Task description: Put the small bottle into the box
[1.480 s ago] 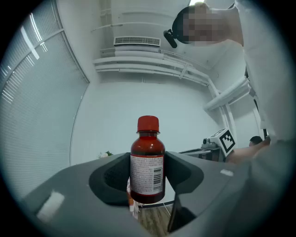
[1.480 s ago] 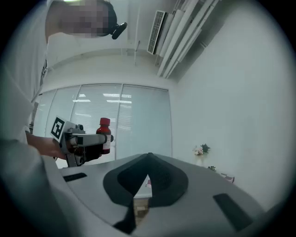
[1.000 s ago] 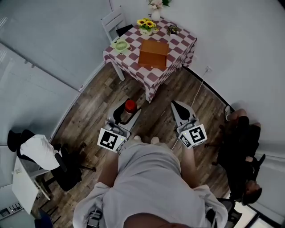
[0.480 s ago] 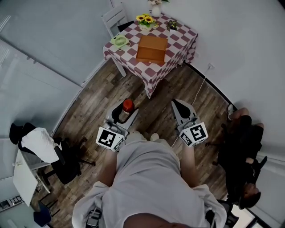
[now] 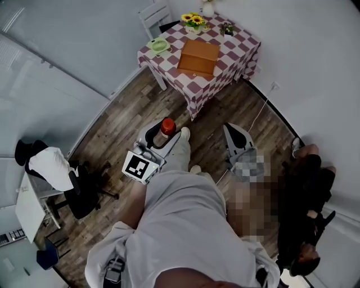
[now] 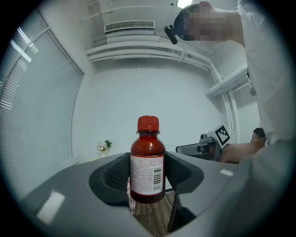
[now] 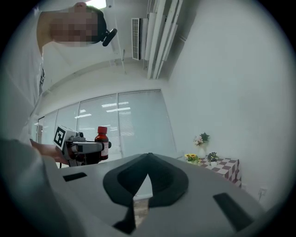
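Note:
The small bottle [image 6: 147,162], dark red with a red cap and a white label, stands upright between the jaws of my left gripper [image 6: 147,175], which is shut on its body. In the head view the left gripper [image 5: 159,138] carries the bottle [image 5: 167,126] above the wooden floor, well short of the table. The brown box [image 5: 198,56] lies on the checkered table [image 5: 236,53] at the top. My right gripper [image 5: 229,130] hangs beside it, jaws together and holding nothing. The right gripper view shows its own closed tips [image 7: 148,159] and the bottle [image 7: 102,142] off to the left.
Sunflowers [image 5: 195,21], a small plant [image 5: 227,28] and a green dish [image 5: 160,45] share the table with the box. A white chair [image 5: 154,14] stands behind it. An office chair with white cloth [image 5: 53,169] is left. A person [image 5: 306,185] sits at the right wall.
The person has stepped toward the table, one foot now forward between the grippers. Both grippers came along, and the bottle has stayed in the left one.

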The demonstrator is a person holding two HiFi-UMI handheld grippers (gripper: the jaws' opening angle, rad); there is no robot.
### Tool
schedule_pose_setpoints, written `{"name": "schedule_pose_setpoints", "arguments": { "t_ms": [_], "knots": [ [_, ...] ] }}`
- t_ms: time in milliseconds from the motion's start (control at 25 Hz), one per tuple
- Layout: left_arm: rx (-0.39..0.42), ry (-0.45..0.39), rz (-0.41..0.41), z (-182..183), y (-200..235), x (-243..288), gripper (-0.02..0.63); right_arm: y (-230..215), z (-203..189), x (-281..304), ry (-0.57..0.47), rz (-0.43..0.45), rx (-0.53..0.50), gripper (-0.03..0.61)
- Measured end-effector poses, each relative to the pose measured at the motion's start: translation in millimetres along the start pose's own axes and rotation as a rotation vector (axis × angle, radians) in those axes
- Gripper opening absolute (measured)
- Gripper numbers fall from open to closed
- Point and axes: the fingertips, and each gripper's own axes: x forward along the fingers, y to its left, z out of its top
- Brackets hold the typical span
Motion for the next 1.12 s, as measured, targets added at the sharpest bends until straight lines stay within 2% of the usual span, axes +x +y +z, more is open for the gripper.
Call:
{"name": "schedule_pose_setpoints", "arguments": {
  "t_ms": [200, 400, 520, 760, 920, 1120],
  "knots": [
    [-0.02, -0.001, -0.01, -7, 22, 35, 0.218, -28, -8, 22, 0.012, -0.013, 0.018, 0.002],
    [-0.029, -0.004, -0.062, -14, 60, 94, 0.218, -71, -3, 61, 0.017, -0.046, 0.01, 0.002],
    [-0.048, -0.015, -0.067, -19, 101, 128, 0.218, -98, -6, 101, 0.052, -0.055, 0.006, 0.002],
    [-0.139, -0.033, -0.095, -34, 199, 191, 0.218, -147, 0, 207, 0.124, -0.043, 0.033, 0.002],
    [-0.183, -0.035, -0.082, -45, 262, 222, 0.218, -175, -4, 272, 0.163, -0.034, 0.083, 0.002],
    [-0.195, -0.041, -0.046, -56, 328, 253, 0.218, -201, -12, 332, 0.2, -0.01, 0.131, 0.002]
  ]
}}
